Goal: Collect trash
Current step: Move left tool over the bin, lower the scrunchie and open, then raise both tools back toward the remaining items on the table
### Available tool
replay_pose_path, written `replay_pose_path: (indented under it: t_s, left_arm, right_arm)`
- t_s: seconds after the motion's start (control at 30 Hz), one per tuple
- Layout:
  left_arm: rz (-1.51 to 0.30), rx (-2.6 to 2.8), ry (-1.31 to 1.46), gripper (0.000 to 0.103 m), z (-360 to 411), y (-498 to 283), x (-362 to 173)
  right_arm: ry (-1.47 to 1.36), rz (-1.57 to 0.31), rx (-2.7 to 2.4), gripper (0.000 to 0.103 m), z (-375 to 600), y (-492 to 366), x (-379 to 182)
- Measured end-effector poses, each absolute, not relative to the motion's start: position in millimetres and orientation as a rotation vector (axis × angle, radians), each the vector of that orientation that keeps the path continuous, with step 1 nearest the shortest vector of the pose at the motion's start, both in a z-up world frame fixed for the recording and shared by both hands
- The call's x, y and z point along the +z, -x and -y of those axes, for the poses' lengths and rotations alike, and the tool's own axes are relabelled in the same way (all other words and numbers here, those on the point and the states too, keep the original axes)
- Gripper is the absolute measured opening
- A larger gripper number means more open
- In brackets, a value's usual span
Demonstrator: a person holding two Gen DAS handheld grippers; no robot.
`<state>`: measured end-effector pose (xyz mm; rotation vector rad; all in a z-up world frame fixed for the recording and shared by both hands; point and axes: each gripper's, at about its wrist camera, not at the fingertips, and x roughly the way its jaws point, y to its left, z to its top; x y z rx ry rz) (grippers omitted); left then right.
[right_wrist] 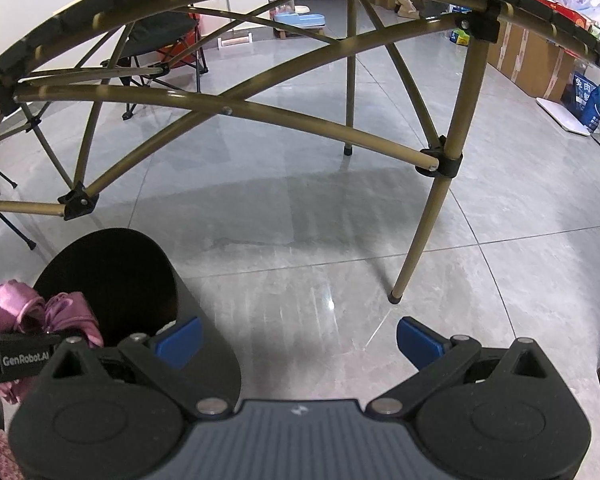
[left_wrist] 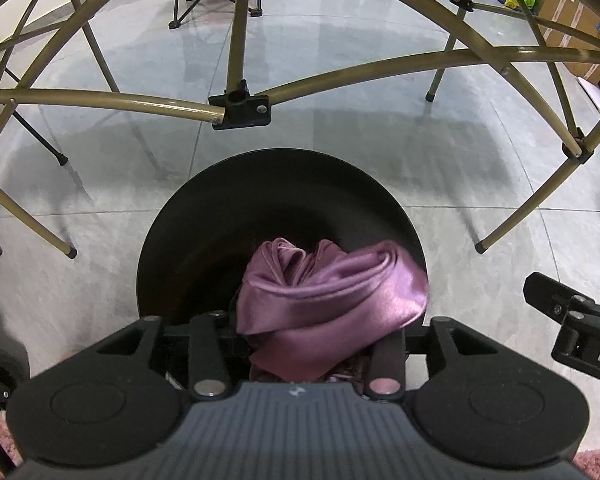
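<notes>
- Cloth [left_wrist: 328, 292] hangs over the bin [left_wrist: 204, 216] mouth, pinched in the left tongs [left_wrist: 300, 344].
- Right tongs [right_wrist: 298, 342] spread, empty.
- Risk: released off-centre, it probably snags the rim.

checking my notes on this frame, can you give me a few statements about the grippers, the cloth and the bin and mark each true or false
1. The left gripper is shut on the purple cloth. True.
2. The purple cloth lies flat on the floor. False: it is held above the mouth of the black bin.
3. The right gripper is open and holds nothing. True.
4. The black bin is tipped over on its side. False: it stands upright on the tiled floor.
5. The right gripper's fingers are red. False: they are blue.
</notes>
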<state>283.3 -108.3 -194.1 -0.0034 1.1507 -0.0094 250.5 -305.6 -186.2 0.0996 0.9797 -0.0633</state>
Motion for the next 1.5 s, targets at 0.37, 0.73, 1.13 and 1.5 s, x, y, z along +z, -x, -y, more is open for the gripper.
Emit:
replay_pose_path:
  t_s: [0.37,0.73,1.13,1.5]
  left_arm:
    - [-1.133,0.037,0.017,0.103,103,-284,-191]
    - [-1.125,0.05,0.027,0.103,101,-283,-190]
    - [-1.008,0.026,0.044,0.103,98,-269,-161]
    - [-0.759,0.005,0.042,0.103,92,-239,-108]
  right_arm:
    - [-0.101,-0.976,-0.069,0.103,308,-249,-187]
    - [-0.099,-0.977,-0.066,0.103,308,-249,-187]
    - [-0.113,-0.945,-0.059,0.103,307,-243,-174]
    - [-0.16,-0.842,-0.023,0.103,307,-232,-141]
